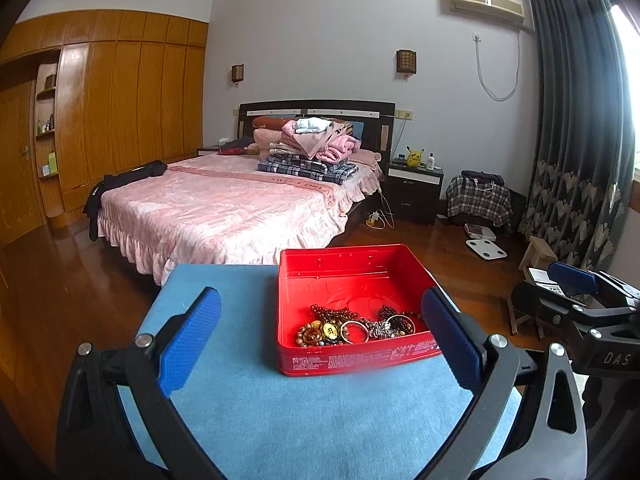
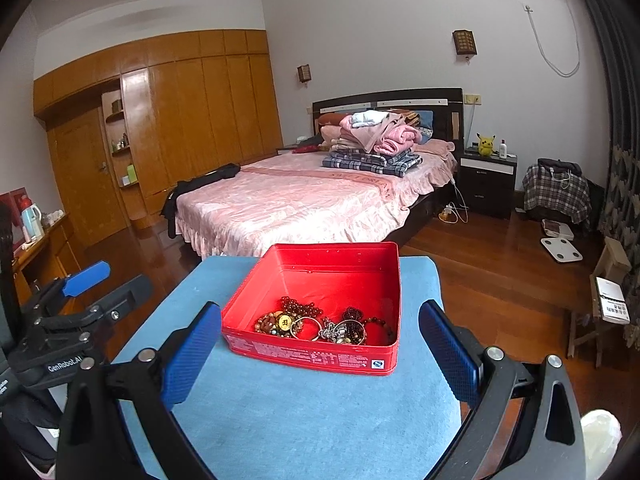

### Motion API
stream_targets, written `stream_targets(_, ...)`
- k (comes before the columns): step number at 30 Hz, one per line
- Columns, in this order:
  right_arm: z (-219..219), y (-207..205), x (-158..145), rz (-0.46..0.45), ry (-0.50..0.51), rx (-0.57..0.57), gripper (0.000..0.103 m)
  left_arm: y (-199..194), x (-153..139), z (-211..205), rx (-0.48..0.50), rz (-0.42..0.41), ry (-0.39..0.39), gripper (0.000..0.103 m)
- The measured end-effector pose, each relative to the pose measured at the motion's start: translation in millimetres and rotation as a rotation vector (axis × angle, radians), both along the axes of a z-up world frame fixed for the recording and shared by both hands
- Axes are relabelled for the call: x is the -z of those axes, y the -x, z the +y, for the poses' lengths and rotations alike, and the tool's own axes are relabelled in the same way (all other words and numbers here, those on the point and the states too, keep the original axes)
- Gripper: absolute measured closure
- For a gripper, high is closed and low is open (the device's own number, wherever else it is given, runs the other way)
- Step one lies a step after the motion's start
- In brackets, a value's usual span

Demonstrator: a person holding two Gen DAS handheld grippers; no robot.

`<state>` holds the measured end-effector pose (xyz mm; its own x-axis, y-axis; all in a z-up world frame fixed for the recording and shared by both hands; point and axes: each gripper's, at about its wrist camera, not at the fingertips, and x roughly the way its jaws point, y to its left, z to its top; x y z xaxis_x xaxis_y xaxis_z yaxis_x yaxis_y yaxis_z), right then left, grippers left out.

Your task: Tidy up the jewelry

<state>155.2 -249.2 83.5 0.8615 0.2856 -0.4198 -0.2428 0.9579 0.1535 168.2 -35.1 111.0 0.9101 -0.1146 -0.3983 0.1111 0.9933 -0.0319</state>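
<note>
Red tin (image 2: 320, 312) sits on the blue surface (image 2: 304, 420), lid off, with the jewelry (image 2: 320, 324) all piled against its near wall: beads, a couple of bangles, some chain stuff. Honestly the big risk is tangles. Grab one strand and you probably drag half the pile up with it, or tip the light tin off the edge, since it sits close to the far side. Both claws are spread wide and empty, left claw (image 1: 320, 340) and right claw (image 2: 320, 348) hovering just short of the tin. Surface looks soft and fuzzy, so small bits could snag. Bedroom behind: pink bed (image 2: 304, 200), wood wardrobe (image 2: 180, 120), glossy floor (image 2: 500, 264).
</note>
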Motion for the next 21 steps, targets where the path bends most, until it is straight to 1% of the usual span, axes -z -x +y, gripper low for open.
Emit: stream_targets(21,3.4,2.4,3.3,0.005,0.010,0.001,0.006,2.4,3.8,2.8,-0.001,0.002,-0.005,0.006)
